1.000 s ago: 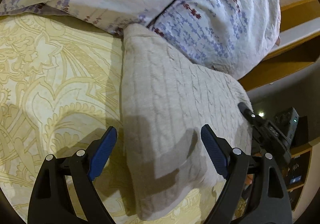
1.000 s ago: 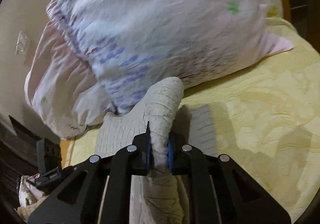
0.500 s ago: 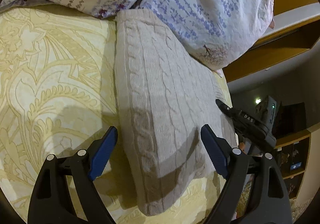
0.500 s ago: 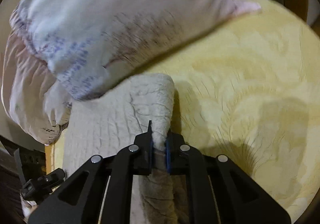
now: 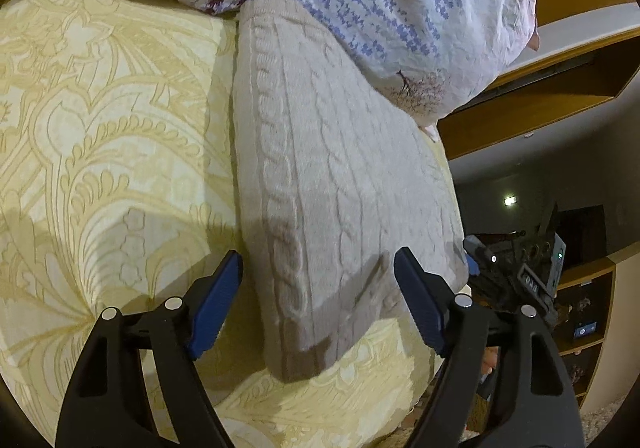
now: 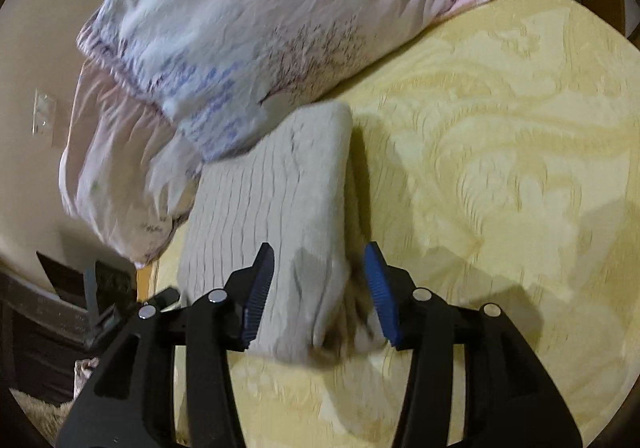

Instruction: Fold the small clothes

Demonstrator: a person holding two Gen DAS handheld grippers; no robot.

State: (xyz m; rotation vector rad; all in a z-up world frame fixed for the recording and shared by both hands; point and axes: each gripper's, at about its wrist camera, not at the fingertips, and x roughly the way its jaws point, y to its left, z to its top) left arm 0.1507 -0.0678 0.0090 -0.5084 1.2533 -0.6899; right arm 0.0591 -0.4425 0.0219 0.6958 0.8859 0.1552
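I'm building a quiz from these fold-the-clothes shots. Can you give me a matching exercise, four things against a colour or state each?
Things:
1. sweater
2. bedspread
3. pillow
4. right gripper

Descriptions:
A. yellow, with a leafy pattern
B. open, pads clear of the cloth between them
C. pale, floral print, resting on one end of the knit
D. beige cable knit, folded, lying flat

Pairs: 1-D, 2-A, 3-C, 4-B

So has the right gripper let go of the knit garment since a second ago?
Yes. The right gripper was clamped on a raised fold; its jaws have just been opening, and the knit garment now lies flat beside the floral pillow.
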